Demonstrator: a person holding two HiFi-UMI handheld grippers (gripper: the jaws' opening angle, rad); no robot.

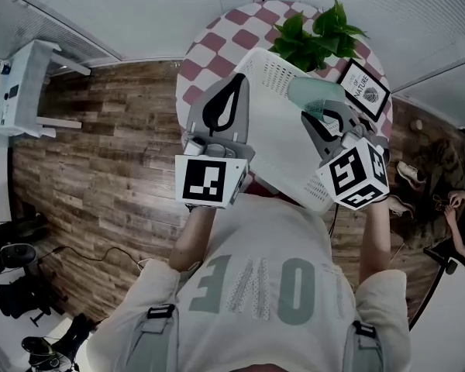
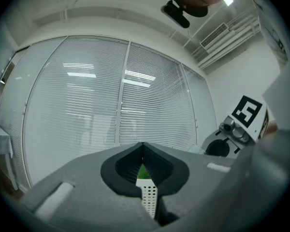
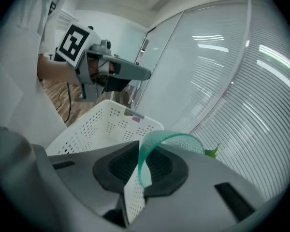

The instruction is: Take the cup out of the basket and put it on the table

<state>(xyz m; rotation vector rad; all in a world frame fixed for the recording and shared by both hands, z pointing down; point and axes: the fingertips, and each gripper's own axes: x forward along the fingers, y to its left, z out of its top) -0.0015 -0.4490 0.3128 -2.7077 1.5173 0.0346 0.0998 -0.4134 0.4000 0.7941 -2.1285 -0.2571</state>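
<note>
The right claw [image 3: 141, 158] is clenched on the rim of the translucent green cup [image 3: 185, 141], with a strip of the white perforated basket [image 3: 101, 124] also showing in its gap; the left claw [image 2: 143, 161] is clamped on the basket's opposite wall. The cup sits at the basket's far edge, held above the round checkered surface [image 1: 217, 41]; a leafy plant [image 1: 318, 33] and a framed sign [image 1: 364, 89] stand beyond.

A black-framed sign [image 1: 364, 88] propped on the checked desk [image 1: 211, 49] reads "NATURE" in capitals; the smaller line above it is too small to read. Large letters run across the person's shirt [image 1: 256, 285], upside down in the head view — apparently "LOVE".
</note>
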